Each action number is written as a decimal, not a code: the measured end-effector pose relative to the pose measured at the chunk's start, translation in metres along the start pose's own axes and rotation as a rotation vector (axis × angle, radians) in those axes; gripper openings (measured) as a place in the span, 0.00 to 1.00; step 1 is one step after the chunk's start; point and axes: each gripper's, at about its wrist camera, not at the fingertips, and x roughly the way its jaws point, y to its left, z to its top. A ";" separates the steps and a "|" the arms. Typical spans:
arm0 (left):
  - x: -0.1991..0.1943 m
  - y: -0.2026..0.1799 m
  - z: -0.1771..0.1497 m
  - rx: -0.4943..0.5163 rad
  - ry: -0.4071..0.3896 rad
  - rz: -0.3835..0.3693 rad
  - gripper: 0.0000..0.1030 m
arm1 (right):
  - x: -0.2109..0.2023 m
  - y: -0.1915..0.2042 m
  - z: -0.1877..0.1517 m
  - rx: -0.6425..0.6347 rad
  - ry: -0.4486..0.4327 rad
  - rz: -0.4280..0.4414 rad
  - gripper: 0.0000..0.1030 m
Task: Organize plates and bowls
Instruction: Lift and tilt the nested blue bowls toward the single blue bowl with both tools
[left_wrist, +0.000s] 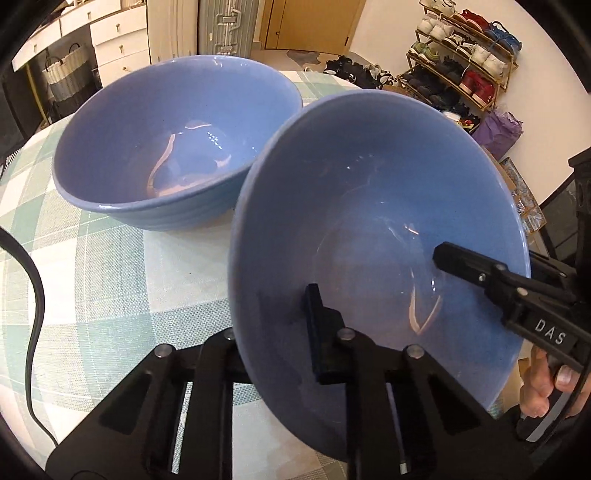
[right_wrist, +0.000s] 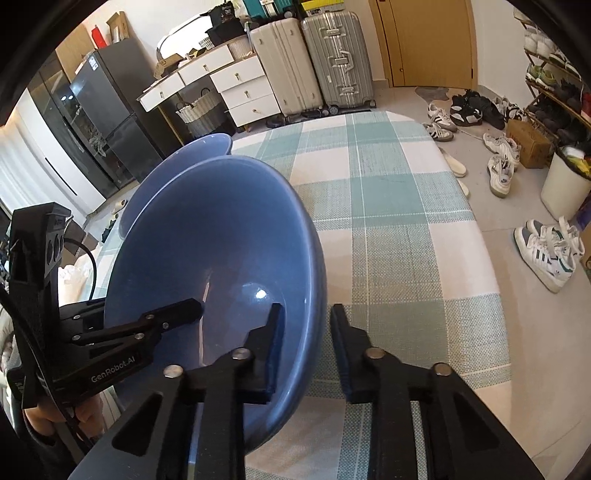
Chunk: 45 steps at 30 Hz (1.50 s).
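Near blue bowl (left_wrist: 369, 206): tilted, lifted off the checked counter (left_wrist: 110, 280), its rim gripped from two sides. Left tool (left_wrist: 286, 325) clenched on the near-left rim, one finger inside, one outside. Right tool (right_wrist: 306, 347) clenched on the right rim likewise. Second blue bowl (left_wrist: 166, 147): upright on the counter, far left, just beside the tilted one

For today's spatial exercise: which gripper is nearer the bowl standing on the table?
Left. The left gripper grips the tilted bowl's rim beside the standing bowl; the right gripper grips the far rim.
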 end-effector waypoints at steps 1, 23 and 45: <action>0.001 -0.002 0.002 0.002 -0.005 -0.001 0.12 | 0.000 0.000 0.000 -0.002 -0.002 0.004 0.18; -0.032 -0.025 -0.010 0.004 -0.077 0.023 0.08 | -0.032 0.016 0.001 -0.015 -0.067 -0.015 0.11; -0.148 0.029 0.016 -0.039 -0.202 0.086 0.08 | -0.075 0.078 0.053 -0.107 -0.155 0.041 0.11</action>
